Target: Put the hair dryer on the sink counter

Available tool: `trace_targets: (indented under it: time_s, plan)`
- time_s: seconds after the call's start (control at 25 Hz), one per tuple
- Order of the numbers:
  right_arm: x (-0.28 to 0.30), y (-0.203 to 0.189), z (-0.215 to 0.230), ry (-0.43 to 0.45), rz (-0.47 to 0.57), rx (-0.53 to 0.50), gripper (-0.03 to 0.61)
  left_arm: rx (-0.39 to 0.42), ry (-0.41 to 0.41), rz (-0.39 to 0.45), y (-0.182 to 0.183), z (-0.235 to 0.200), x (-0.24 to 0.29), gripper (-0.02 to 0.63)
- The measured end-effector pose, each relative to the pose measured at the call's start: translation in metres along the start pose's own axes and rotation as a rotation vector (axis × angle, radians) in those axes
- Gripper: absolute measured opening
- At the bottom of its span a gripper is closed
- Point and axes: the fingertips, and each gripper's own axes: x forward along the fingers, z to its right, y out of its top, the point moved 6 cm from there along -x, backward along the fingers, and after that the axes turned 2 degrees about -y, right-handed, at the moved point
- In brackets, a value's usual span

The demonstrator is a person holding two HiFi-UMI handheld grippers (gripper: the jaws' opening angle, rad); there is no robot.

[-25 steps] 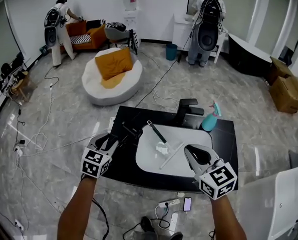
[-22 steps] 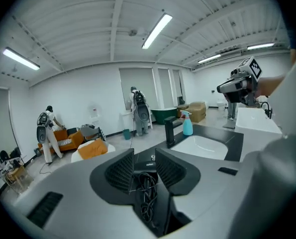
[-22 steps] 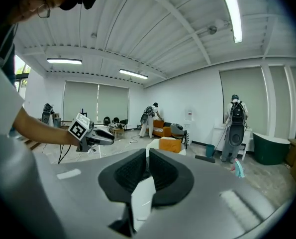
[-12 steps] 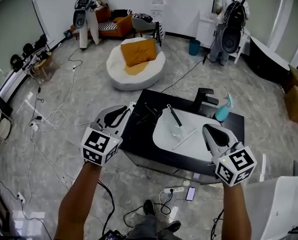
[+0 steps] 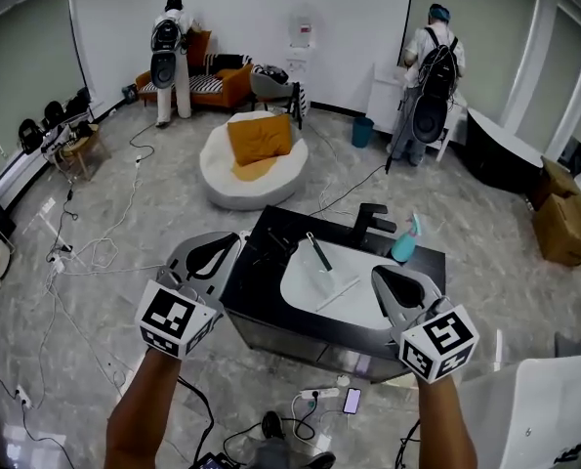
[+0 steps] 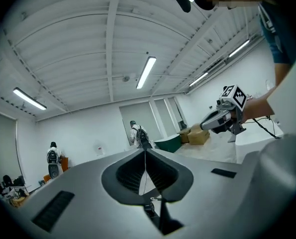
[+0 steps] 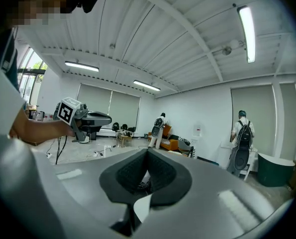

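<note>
The black sink counter (image 5: 422, 267) with its white basin (image 5: 305, 281) stands just ahead of me in the head view. A dark hair dryer (image 5: 270, 245) lies on the counter left of the basin, hard to make out against the black top. My left gripper (image 5: 231, 236) hovers off the counter's left edge, apart from the dryer, its jaws (image 6: 145, 151) shut with nothing between them. My right gripper (image 5: 379, 275) is raised over the counter's front right, also shut and empty (image 7: 148, 151).
A black faucet (image 5: 368, 221) and a blue spray bottle (image 5: 405, 242) stand at the counter's back. A dark brush (image 5: 317, 252) and a white stick (image 5: 337, 291) lie in the basin. On the floor are cables, a power strip and a phone (image 5: 350, 400). A beanbag (image 5: 251, 159) sits beyond.
Both grippers have drawn back from the counter. The left one has moved off the counter's left edge, away from the hair dryer. The view has pulled back and up.
</note>
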Motion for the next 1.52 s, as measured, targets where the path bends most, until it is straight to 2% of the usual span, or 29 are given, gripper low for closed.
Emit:
trace_targets:
  time_s: [0.28, 0.52, 0.68, 0.96, 1.52]
  plan:
    - [-0.051, 0.041, -0.022, 0.000, 0.053, -0.044, 0.011, -0.003, 0.019, 0.054, 0.044, 0.028, -0.039, 0.006]
    - [-0.089, 0.060, -0.040, 0.001, 0.079, -0.059, 0.011, 0.008, 0.022, 0.094, 0.081, 0.054, -0.070, 0.006]
    - [-0.113, 0.067, -0.046, 0.004, 0.088, -0.064, 0.009, 0.042, 0.025, 0.089, 0.090, 0.074, -0.081, 0.006]
    - [-0.146, 0.077, -0.060, 0.004, 0.070, -0.148, 0.008, 0.064, 0.002, 0.101, 0.108, 0.107, -0.091, 0.006]
    - [-0.185, 0.074, -0.040, -0.021, 0.088, -0.141, 0.008, 0.062, -0.042, 0.090, 0.110, 0.146, -0.077, 0.006]
